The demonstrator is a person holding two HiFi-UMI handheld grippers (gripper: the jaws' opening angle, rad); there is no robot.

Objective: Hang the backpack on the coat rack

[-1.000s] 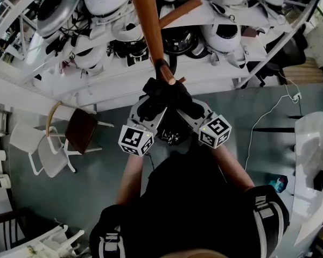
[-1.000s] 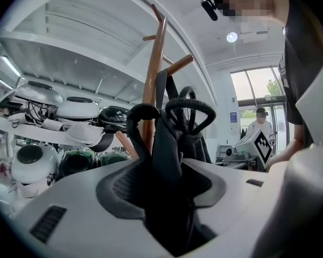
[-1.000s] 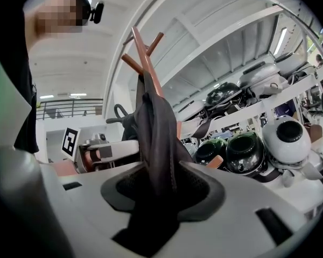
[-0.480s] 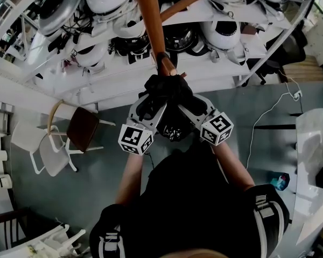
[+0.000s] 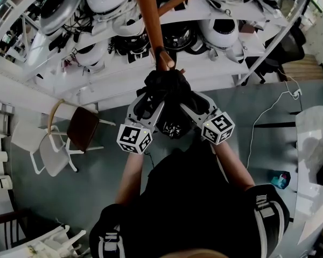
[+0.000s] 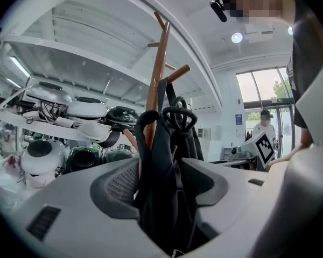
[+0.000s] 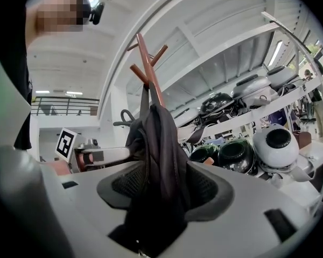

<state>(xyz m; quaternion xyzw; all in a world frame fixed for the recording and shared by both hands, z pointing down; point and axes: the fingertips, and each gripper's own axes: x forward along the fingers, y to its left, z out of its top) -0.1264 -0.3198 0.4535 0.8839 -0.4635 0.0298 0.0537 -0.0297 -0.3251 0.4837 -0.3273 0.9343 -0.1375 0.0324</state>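
The black backpack point(image 5: 166, 90) hangs bunched against the brown wooden coat rack pole point(image 5: 148, 20), its top handle looped by a peg point(image 6: 177, 73). My left gripper point(image 5: 149, 102) and right gripper point(image 5: 187, 102) flank it from below, close together. In the left gripper view, the backpack fabric point(image 6: 169, 144) runs between the wide jaws of my left gripper point(image 6: 160, 177), with a gap beside the left pad. In the right gripper view, the backpack folds point(image 7: 159, 155) lie loose between the jaws of my right gripper point(image 7: 161, 190). Both pairs of jaws have just been opening.
White shelving point(image 5: 215, 9) behind the rack holds several white and dark domed appliances. A brown chair point(image 5: 83, 128) and white chairs point(image 5: 43, 155) stand on the floor at left. At right are a white table point(image 5: 312, 144) and a cable point(image 5: 258, 128). A person point(image 6: 265, 125) stands by the far doorway.
The backpack's top has shifted slightly up the picture, closer against the pole. Both grippers drifted a little with it, and their jaws look spread wider.
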